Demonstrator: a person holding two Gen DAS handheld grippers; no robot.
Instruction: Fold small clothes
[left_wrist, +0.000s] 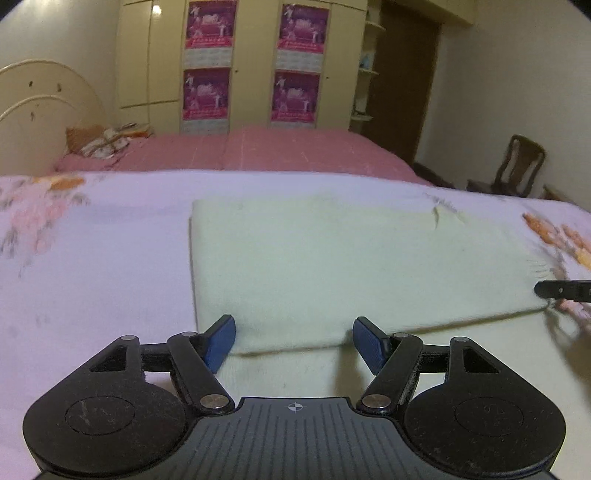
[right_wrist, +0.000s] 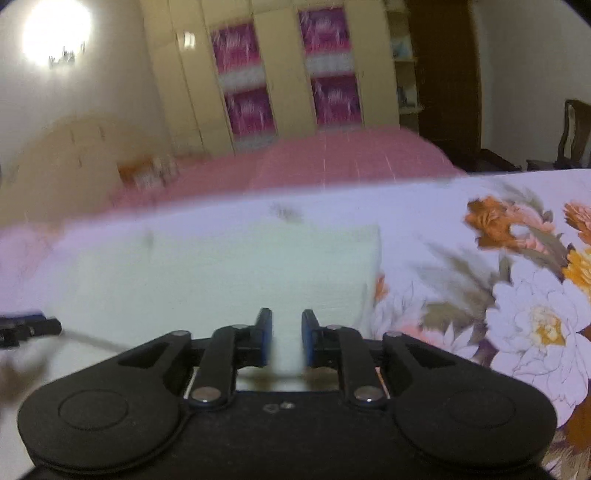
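Left hand-held gripper (left_wrist: 294, 339): we are seeing its blue pads (left_wrist: 221, 341) standing wide apart, gripping nothing; the near folded edge of the cream garment (left_wrist: 332, 258) is lying just ahead of and between them, and the left pad is looking close to that edge, though we cannot tell whether it is touching.

Right hand-held gripper (right_wrist: 287, 339): we are seeing its blue pads (right_wrist: 265, 338) drawn close together with a narrow gap; pale cloth is filling that gap, but we cannot tell whether the pads are pinching it or only framing it. In the left wrist view its dark tip (left_wrist: 561, 290) is showing at the garment's right end.

Cream garment, place: it is lying flat on the floral sheet (left_wrist: 92, 258), directly in front of both hand-held grippers; in the right wrist view the garment (right_wrist: 221, 266) is blurring with motion.

Cream garment, long axis: we are reading it as running left to right across the left wrist view, with a straight short edge on the left and the right end tapering toward the right hand-held gripper. A second layer of the same cloth is spreading under the fold, nearer the camera.

Surroundings: a pink bed (left_wrist: 277, 151) is lying beyond the sheet, a wardrobe (left_wrist: 251, 62) with magenta posters is standing behind it, and a wooden chair (left_wrist: 517, 166) is sitting at the right.
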